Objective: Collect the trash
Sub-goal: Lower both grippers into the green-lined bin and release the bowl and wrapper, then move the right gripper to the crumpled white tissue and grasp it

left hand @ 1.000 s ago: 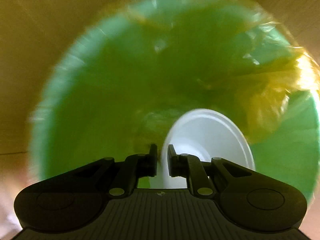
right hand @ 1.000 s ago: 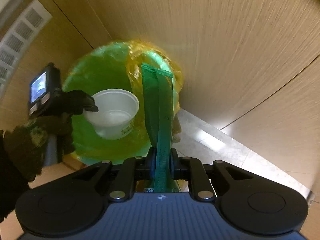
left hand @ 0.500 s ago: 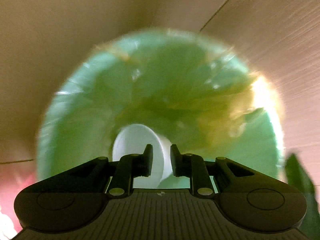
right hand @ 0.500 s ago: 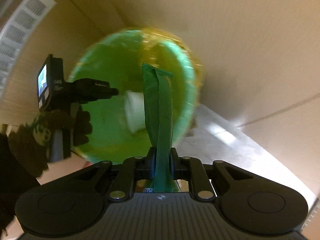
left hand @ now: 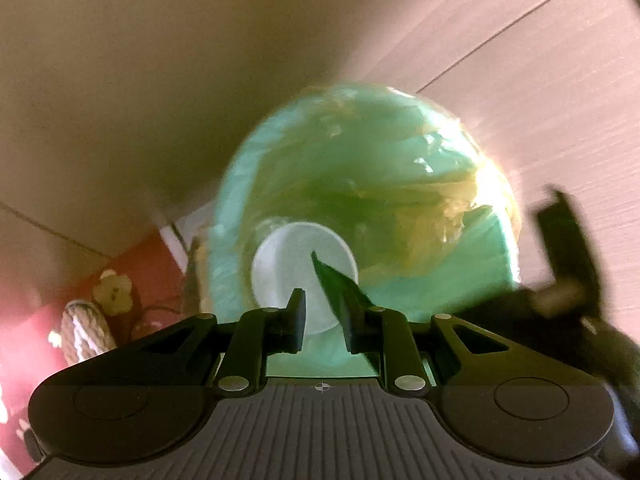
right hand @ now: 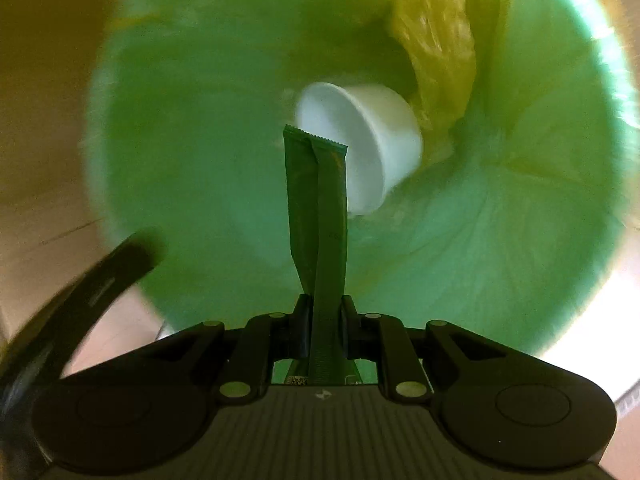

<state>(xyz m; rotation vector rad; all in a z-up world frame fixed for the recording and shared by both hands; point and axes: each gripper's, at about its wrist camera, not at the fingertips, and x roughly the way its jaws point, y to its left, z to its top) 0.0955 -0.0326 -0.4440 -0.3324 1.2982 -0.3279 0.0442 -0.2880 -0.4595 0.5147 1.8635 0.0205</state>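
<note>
The white foam cup now lies inside the green plastic-lined bin, dropped by the left gripper, which hangs parted and empty. The right gripper has swung down over the bin mouth, clamped on a long green foil sachet, likely next to drop.

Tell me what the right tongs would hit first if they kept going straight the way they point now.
Probably the white cup lying on its side in the green-lined bin. The right tongs hold a green sachet whose tip would likely touch it first, though depth is unclear.
</note>
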